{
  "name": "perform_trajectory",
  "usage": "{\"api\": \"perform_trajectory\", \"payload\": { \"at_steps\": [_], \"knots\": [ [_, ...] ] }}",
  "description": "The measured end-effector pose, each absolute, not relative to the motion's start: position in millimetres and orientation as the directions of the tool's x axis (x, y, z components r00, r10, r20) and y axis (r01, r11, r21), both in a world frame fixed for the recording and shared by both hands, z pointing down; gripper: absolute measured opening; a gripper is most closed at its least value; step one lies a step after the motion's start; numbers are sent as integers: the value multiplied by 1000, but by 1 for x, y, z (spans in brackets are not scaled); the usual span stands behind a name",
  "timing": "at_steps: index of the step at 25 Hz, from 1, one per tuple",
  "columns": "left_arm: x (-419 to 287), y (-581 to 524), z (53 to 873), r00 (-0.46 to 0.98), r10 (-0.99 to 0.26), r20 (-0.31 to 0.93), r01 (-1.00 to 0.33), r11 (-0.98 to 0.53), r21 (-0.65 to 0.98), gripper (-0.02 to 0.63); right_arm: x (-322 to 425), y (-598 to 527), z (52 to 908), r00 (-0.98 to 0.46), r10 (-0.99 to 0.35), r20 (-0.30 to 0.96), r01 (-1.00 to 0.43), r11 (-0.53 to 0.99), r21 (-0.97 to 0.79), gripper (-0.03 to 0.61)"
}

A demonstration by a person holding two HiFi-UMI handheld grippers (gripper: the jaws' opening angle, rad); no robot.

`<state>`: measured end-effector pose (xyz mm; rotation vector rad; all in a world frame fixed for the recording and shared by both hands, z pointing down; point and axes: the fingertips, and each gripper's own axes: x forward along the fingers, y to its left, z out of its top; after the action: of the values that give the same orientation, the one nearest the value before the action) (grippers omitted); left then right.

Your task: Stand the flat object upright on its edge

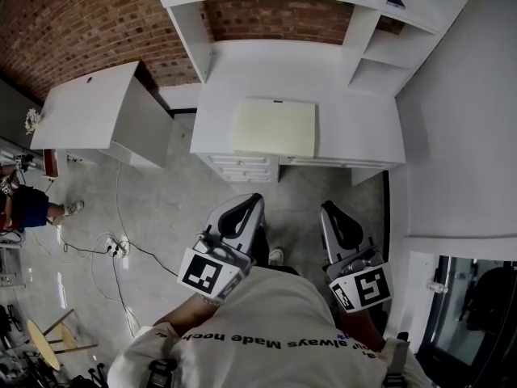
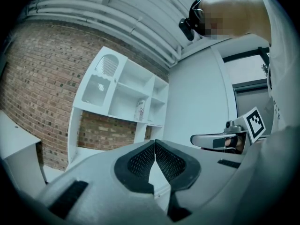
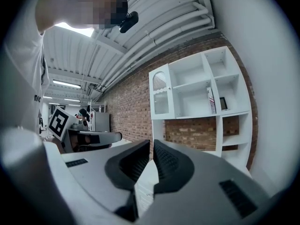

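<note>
A pale yellow flat board (image 1: 275, 126) lies flat on the white desk (image 1: 226, 79), near its front edge. Both grippers hang over the floor in front of the desk, short of the board. My left gripper (image 1: 257, 197) points level toward the desk, jaws shut with nothing between them; in its own view the left gripper (image 2: 154, 142) shows its pads meeting. My right gripper (image 1: 325, 208) sits beside it to the right, also shut and empty, and the right gripper (image 3: 152, 144) has its tips together in its own view. The board does not show in either gripper view.
A white shelf unit (image 1: 380, 23) rises behind and right of the desk, drawers (image 1: 242, 168) sit under its front. A second white table (image 1: 89, 107) stands at left. Cables and a power strip (image 1: 115, 246) lie on the floor. A person (image 1: 28, 208) stands far left. White wall (image 1: 460, 136) at right.
</note>
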<state>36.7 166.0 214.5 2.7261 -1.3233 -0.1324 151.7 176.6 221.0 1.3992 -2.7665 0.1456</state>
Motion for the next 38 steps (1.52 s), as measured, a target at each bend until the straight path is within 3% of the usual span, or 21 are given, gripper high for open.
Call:
{"api": "perform_trajectory", "payload": {
  "at_steps": [6, 24, 38],
  "knots": [
    [15, 127, 227, 614, -789, 37, -784, -603, 148, 12, 130, 134, 221, -598, -797, 83, -801, 594, -69, 29],
    [-56, -7, 227, 648, -760, 35, -757, -640, 130, 12, 52, 2, 215, -582, -808, 89, -813, 579, -60, 29],
    [-45, -61, 248, 646, -759, 81, -762, -636, 122, 12, 69, -49, 232, -565, -817, 116, -825, 553, -116, 31]
  ]
}}
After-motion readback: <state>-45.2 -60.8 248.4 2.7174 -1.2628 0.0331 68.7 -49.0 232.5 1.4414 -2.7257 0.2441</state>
